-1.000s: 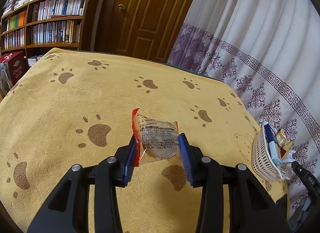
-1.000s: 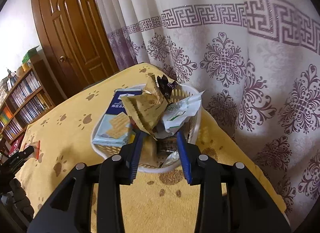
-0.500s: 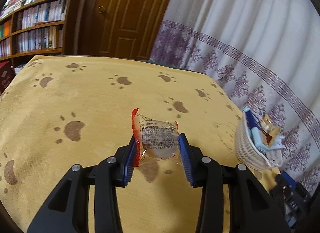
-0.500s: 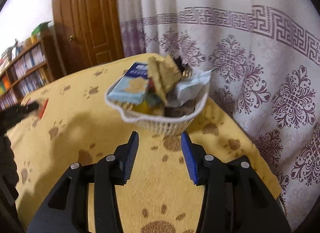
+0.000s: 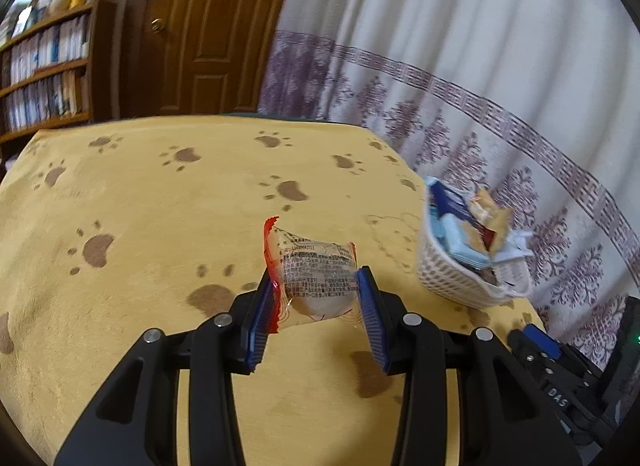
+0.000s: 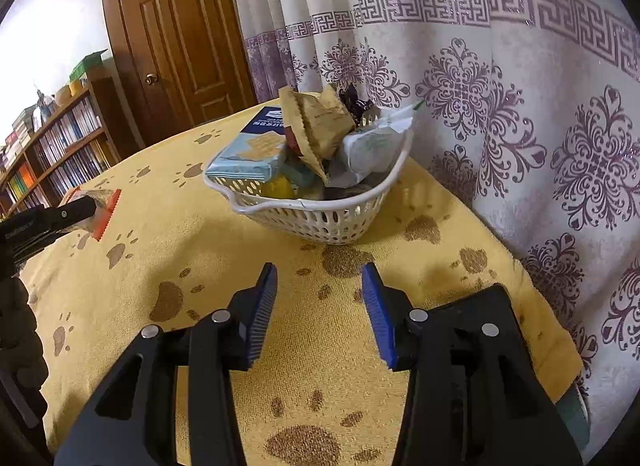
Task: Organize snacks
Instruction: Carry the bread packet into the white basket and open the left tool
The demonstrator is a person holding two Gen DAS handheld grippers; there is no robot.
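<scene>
My left gripper (image 5: 316, 294) is shut on a clear snack packet with red edges (image 5: 314, 272) and holds it above the yellow paw-print cloth. The white basket (image 5: 456, 278) full of snack packs stands to its right near the table edge. In the right wrist view the basket (image 6: 320, 221) is just ahead of my right gripper (image 6: 318, 298), which is open and empty above the cloth. The left gripper with the packet (image 6: 102, 207) shows at the left of that view.
A patterned curtain (image 6: 500, 105) hangs right behind the basket and the table's right edge. A wooden door (image 5: 200, 37) and a bookshelf (image 5: 44, 69) stand beyond the far edge. The yellow cloth (image 5: 160, 205) covers the whole table.
My left gripper has swung right with the packet, so the basket is nearer. My right gripper has let go inside the basket, opened and drawn back from it.
</scene>
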